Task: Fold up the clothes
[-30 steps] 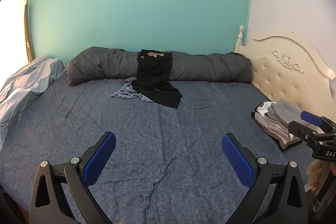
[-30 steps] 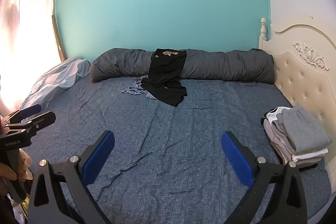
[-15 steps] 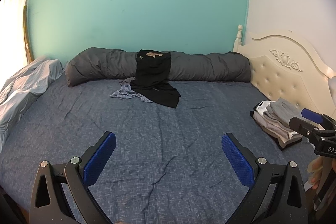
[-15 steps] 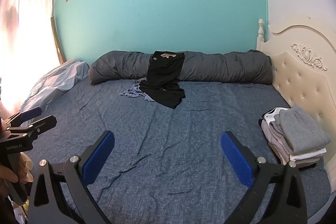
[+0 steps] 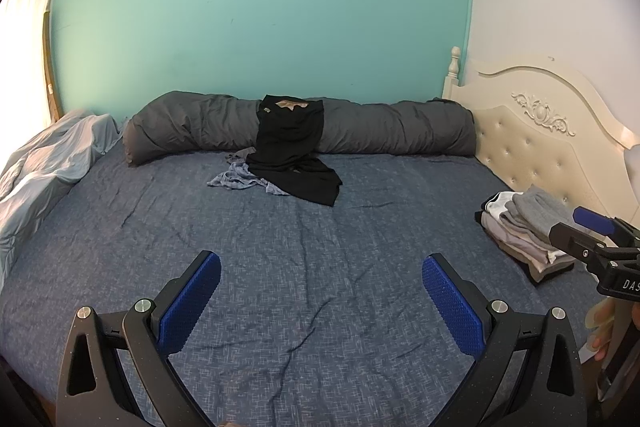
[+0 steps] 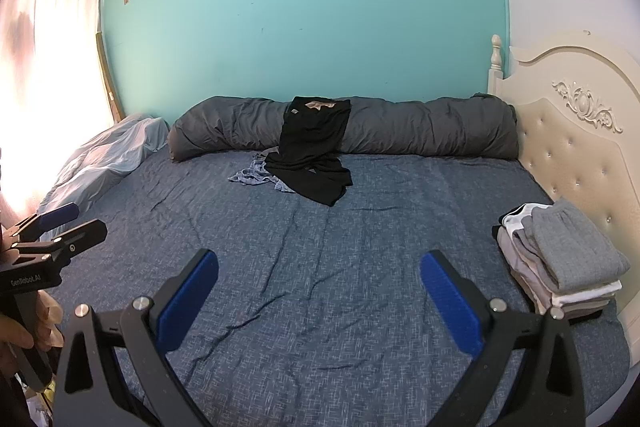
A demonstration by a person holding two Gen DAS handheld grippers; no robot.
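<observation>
Holding both tools over the near edge of the bed (image 5: pixel 280 267), we have nothing in either one. Our left hand-held gripper (image 5: pixel 320 303) is spread wide, its blue pads (image 5: pixel 190 303) far apart with only bare sheet between them, and our right hand-held gripper (image 6: pixel 320 301) stands just as wide and just as empty.

What remains to fold lies well ahead of us, at the far side of the mattress. A black garment (image 5: pixel 294 155) hangs over the rolled grey duvet (image 5: pixel 400 133) and spills down onto the sheet, so its long axis runs straight away from us, top end up on the roll, lower end nearest. A small crumpled blue-grey piece (image 5: pixel 240 179) sits partly under its lower left edge. A folded stack (image 6: pixel 560 267) rests by the headboard (image 6: pixel 580 147) on our right, so we judge part of the job done.

In both views the black garment sits close to centre, slightly left of it in the left view; we judge neither hand clearly nearer, and both must travel forward a long way. Its lower hem is the closest edge to take, one corner per tool, then we would draw it toward us onto open sheet.
</observation>
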